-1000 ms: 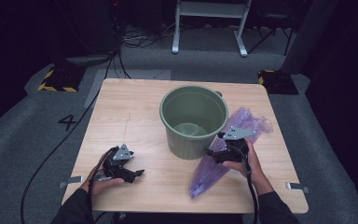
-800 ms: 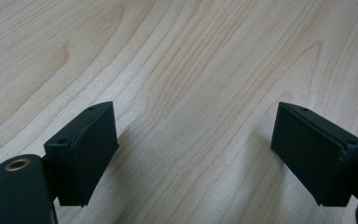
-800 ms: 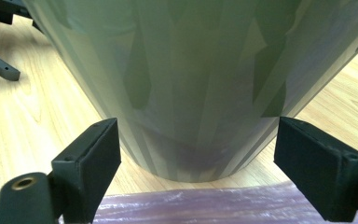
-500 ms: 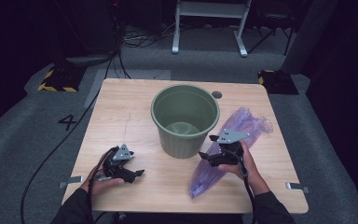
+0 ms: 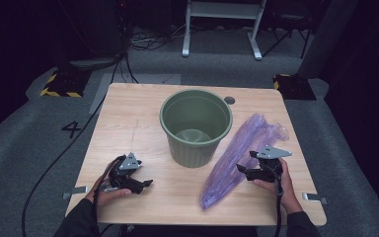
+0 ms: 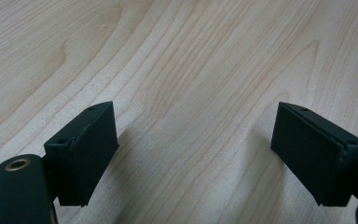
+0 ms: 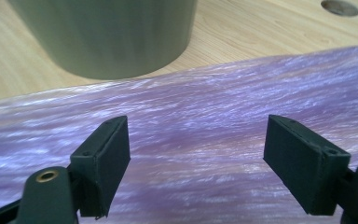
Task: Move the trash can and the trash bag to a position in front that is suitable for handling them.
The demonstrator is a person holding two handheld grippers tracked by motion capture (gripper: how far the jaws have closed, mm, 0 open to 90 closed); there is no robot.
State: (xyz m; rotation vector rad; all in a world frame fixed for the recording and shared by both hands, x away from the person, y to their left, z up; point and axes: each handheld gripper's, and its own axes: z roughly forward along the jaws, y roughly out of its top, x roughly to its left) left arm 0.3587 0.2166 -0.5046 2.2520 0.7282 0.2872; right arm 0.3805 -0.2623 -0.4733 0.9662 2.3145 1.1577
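Observation:
A green plastic bucket [image 5: 196, 126] stands upright at the middle of the wooden table [image 5: 128, 113]. A crumpled purple plastic bag [image 5: 242, 148] lies stretched out to its right. My right gripper [image 5: 241, 169] hovers at the bag's right edge, pointing left. Its jaws have just been closing a little, but they stand open over the purple bag [image 7: 191, 116] and no pad presses on it. The bucket's wall [image 7: 107, 32] rises just beyond. My left gripper [image 5: 145, 183] rests near the front left of the table. In its own view it [image 6: 193, 154] is open over bare wood.
A small round hole [image 5: 229, 100] sits in the tabletop behind the bucket. Cables trail from both grippers off the front edge. Grey carpet, black and yellow floor blocks [image 5: 59, 85] and a white stand [image 5: 222, 24] surround the table.
The bucket has shifted a little to the left. My right gripper first went left toward the bucket, then drew back right over the bag. The left gripper has stayed put.

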